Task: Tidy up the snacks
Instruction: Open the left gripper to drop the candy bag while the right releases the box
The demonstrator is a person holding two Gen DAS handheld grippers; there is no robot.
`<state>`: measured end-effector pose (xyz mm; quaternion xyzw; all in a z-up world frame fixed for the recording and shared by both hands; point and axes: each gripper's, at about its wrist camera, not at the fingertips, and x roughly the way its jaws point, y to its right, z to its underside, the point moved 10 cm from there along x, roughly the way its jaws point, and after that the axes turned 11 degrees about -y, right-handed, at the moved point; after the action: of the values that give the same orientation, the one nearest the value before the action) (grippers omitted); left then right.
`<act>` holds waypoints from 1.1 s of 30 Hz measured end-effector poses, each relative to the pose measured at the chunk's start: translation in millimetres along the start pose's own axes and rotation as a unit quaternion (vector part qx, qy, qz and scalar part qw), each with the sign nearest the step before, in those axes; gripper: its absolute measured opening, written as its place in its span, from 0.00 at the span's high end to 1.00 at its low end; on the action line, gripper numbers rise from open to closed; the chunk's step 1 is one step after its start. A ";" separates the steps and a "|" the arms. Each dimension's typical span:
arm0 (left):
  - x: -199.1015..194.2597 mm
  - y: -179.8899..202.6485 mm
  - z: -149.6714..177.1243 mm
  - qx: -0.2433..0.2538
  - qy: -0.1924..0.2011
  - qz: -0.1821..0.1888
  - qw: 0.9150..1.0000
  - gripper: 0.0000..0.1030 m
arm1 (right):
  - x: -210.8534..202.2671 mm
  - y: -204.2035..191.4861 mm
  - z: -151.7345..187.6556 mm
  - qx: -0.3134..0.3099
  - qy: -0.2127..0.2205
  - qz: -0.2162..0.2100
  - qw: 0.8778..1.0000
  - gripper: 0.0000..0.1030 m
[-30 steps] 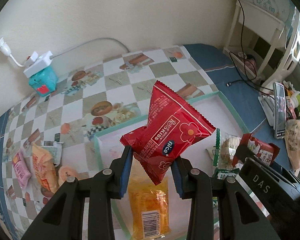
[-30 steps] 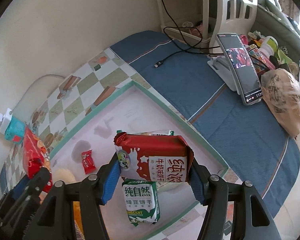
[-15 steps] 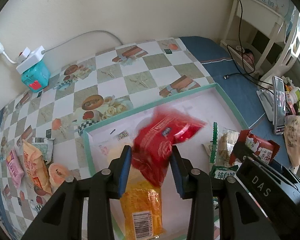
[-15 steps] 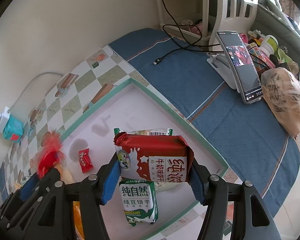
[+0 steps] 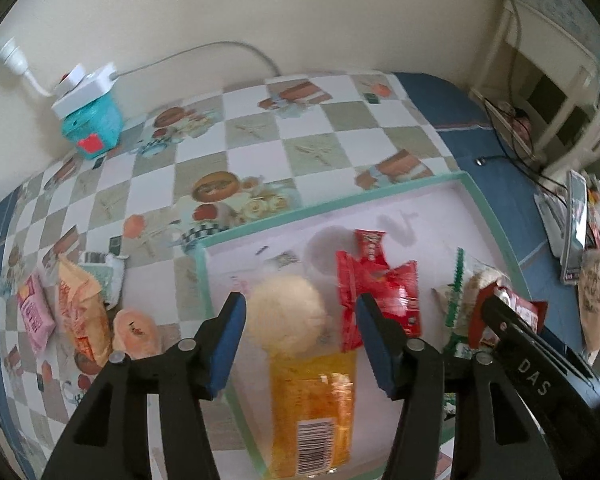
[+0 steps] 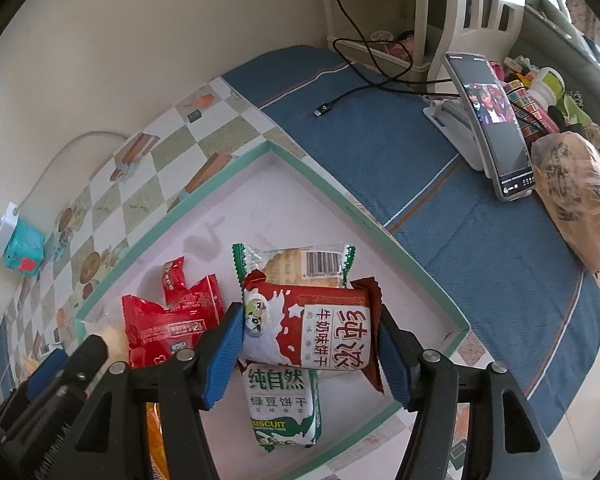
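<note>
Left tool (image 5: 300, 344) opening above the tray (image 5: 332, 204), nothing gripped; right tool (image 6: 310, 350) clamped on the milk biscuit pack (image 6: 312, 328) over that tray.

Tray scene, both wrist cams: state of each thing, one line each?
left gripper: jaws opening, nothing between the pads
right gripper: shut on the milk biscuit pack
milk biscuit pack: held above the tray
red snack bag: lying in the tray
green biscuit pack: lying flat in the tray
orange packet: flat in the tray, barcode up
tray: open, partly filled
phone: propped up, screen on
</note>
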<state>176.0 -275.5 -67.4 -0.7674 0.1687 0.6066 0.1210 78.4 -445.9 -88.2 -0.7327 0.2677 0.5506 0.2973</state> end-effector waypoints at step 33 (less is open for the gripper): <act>3.4 -84.5 -1.2 -0.125 0.008 -0.036 0.991 0.02 | 0.6 -18.8 5.4 -0.042 0.000 0.034 0.999 0.00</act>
<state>212.1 -199.1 -71.9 -0.7868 0.0650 0.6122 0.0445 88.6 -429.2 -87.3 -0.7349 0.2687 0.5713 0.2476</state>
